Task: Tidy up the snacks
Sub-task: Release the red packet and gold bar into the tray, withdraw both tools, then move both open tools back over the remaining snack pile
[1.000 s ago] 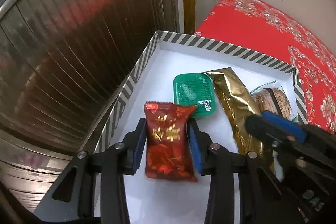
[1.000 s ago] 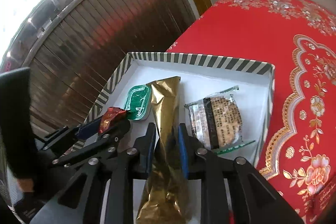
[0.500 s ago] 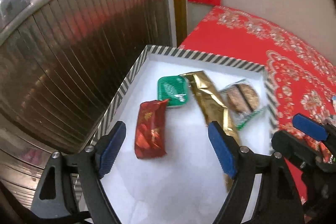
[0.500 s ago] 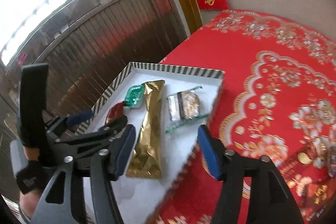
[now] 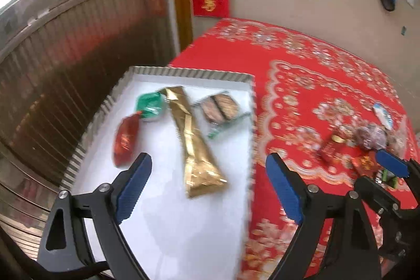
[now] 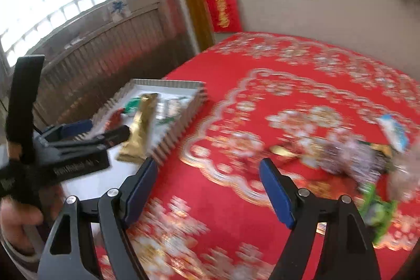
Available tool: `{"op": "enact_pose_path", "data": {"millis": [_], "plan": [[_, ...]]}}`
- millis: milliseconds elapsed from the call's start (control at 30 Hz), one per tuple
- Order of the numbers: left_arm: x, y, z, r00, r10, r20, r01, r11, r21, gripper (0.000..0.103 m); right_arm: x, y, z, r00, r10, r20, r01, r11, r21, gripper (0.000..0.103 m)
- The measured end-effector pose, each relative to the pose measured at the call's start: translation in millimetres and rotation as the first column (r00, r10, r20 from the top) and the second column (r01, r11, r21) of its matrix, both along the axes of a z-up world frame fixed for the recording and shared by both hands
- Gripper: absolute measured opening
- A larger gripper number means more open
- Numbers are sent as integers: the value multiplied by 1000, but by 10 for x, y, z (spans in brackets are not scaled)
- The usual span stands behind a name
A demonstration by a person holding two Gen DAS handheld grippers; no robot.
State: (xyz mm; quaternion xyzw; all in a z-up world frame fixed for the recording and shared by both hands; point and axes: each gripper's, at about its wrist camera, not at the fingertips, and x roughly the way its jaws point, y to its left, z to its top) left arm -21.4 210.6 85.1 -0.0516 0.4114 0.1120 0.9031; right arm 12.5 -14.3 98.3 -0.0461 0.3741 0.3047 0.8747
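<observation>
Red-clothed table (image 5: 302, 64); four snacks are laid in the striped tray (image 5: 252, 127); left gripper (image 5: 208, 189) and right gripper (image 6: 208, 190) fingers are opening, nothing between; loose snacks (image 6: 349, 156) right of the tray should be approached squarely, probably.

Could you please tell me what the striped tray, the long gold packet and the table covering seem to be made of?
Striped tray: probably cardboard, with thin upright walls and a matte white floor. Long gold packet: likely metallised foil film, given its bright creased glints. Table covering: red with a gold floral print and a faint sheen; whether it is cloth or plastic I cannot tell through the blur.
</observation>
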Motion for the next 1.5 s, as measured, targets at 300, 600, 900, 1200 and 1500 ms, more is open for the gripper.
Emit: {"op": "enact_pose_path", "data": {"millis": [300, 600, 900, 1200, 1500], "plan": [[58, -572, -55, 994, -104, -18, 103, 994, -20, 89, -106, -915, -54, 991, -132, 7, 133, 991, -25, 81], [197, -1063, -164, 981, -187, -57, 187, 982, -14, 89, -102, -1556, -155, 972, -232, -34, 232, 972, -26, 81], [326, -1534, -250, 940, -332, -83, 332, 943, -16, 89, -75, -1799, -191, 964, -258, -70, 259, 966, 1, 81], [559, -1949, -389, 873, -467, -143, 472, 882, 2, 89, -30, -1895, -242, 957, -274, -90, 275, 961, -7, 81], [799, -2160, -570, 800, -569, -190, 572, 819, -47, 89, 2, -1990, -233, 951, -290, -103, 292, 956, -1, 81]]}}
